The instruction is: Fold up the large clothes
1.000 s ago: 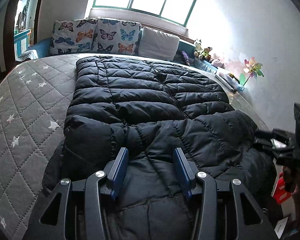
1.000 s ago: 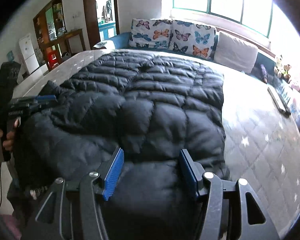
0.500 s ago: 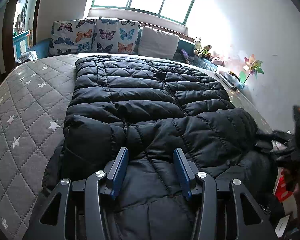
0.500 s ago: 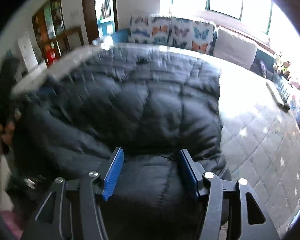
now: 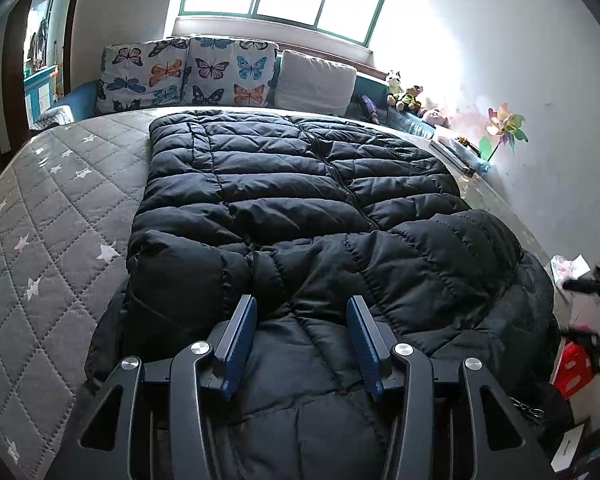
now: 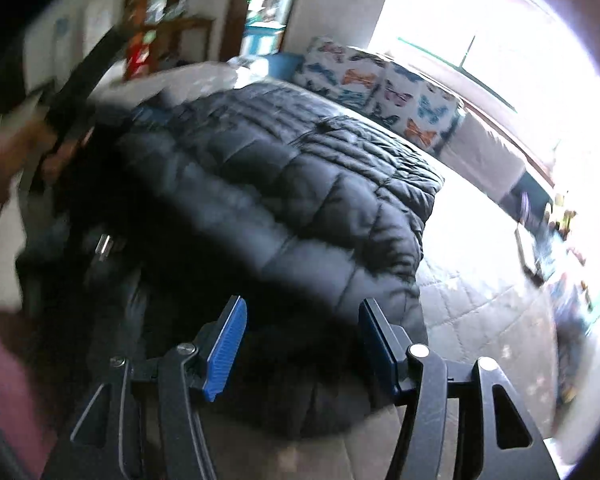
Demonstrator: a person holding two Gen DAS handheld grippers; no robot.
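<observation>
1. The main risk, as I judge it, is the puffy black down jacket (image 5: 300,208) springing apart. The fold across its near end — a thick band laid over the body — looks loose, and with nothing gripping it the padding could push the layer back open.

2. A second risk: the near end of the jacket hangs over the edge of the bed (image 5: 40,216). A careless pull toward the person could drag the whole bulk off the quilted mattress, since slick fabric on a smooth cover likely slides easily.

3. The right wrist view is blurred and tilted, so any grab made from it could close on the wrong layer or on too thick a bunch — the seams there are hard to read.

4. The left gripper (image 5: 302,340) has its fingers spread wide and holds nothing. The jacket's near edge lies right under and between them, but whether they touch the fabric I cannot tell.

5. The right gripper (image 6: 300,344) is likewise wide apart and empty. It sits at the jacket's right near corner, the dark padding filling the gap ahead of its fingers, with bare mattress just beside the right one.

6. The jacket lies lengthwise on the bed, its far end near the butterfly pillows (image 5: 188,72).
</observation>
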